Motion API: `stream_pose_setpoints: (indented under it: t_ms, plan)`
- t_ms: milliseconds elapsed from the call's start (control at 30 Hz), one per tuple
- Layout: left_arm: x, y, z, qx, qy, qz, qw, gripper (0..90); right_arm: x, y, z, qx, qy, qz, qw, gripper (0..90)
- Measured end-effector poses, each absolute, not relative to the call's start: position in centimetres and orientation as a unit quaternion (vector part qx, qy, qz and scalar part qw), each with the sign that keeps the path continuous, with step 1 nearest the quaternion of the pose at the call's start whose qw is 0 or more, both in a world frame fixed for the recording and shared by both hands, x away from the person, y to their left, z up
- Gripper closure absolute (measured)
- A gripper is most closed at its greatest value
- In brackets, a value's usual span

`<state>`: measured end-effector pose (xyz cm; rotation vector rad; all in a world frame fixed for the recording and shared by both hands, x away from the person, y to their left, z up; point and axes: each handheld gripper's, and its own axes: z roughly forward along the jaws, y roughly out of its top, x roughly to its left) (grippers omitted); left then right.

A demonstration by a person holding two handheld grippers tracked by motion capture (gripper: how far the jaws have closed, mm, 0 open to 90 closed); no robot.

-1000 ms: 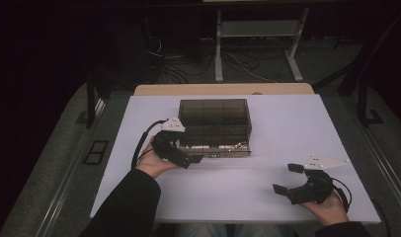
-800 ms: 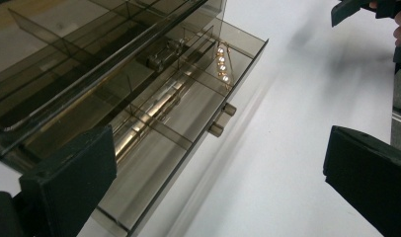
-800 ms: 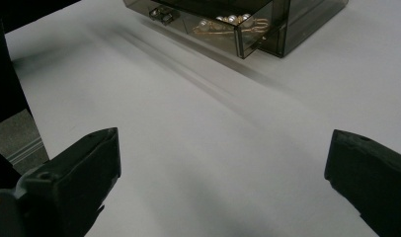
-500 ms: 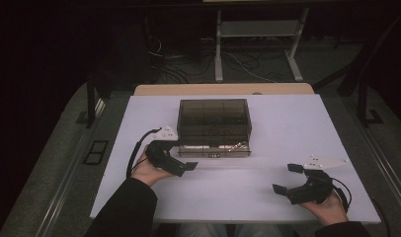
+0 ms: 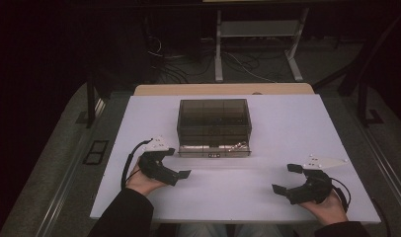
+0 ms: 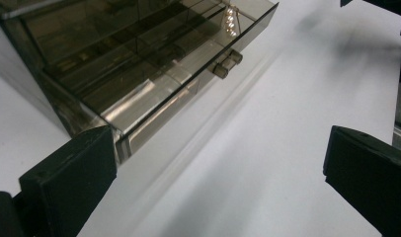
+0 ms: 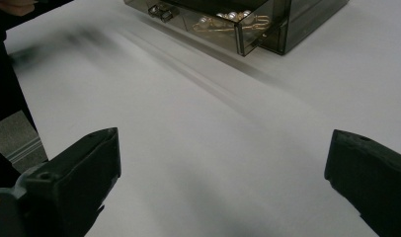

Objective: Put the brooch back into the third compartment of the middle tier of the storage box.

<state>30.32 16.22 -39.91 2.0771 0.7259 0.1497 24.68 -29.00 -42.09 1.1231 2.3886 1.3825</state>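
Note:
A smoked see-through drawer box (image 5: 213, 118) stands mid-table. Its bottom drawer (image 5: 214, 150) is pulled out a little, with a pearl and gold piece (image 5: 236, 146) inside at its right end. My left gripper (image 5: 178, 162) rests just off the drawer's front left corner, open and empty. In the left gripper view its jaws (image 6: 218, 177) stand wide apart, with the box (image 6: 139, 59) and the drawer knob (image 6: 227, 64) ahead. My right gripper (image 5: 285, 178) lies open near the table's front right. The right gripper view (image 7: 223, 182) shows the jewellery (image 7: 228, 19) in the open drawer.
The white tabletop (image 5: 287, 128) is bare around the box. Its wooden far edge (image 5: 223, 89) backs onto a dark floor with cables and a metal stand (image 5: 258, 44). Both forearms enter from the near edge.
My left gripper has drawn back from the drawer front toward the near left of the table. The drawer stays out. The right gripper has not moved.

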Motion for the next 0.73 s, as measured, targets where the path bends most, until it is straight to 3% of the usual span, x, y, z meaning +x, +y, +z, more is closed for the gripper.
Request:
stream_pose_setpoints:
  t_ms: [733]
  plan:
    - [28.5, 17.3, -42.0, 0.828, 0.300, 0.059, 0.470, 0.0, 24.6, -29.1, -42.1, 0.380, 0.797, 0.464, 0.077, 0.3]
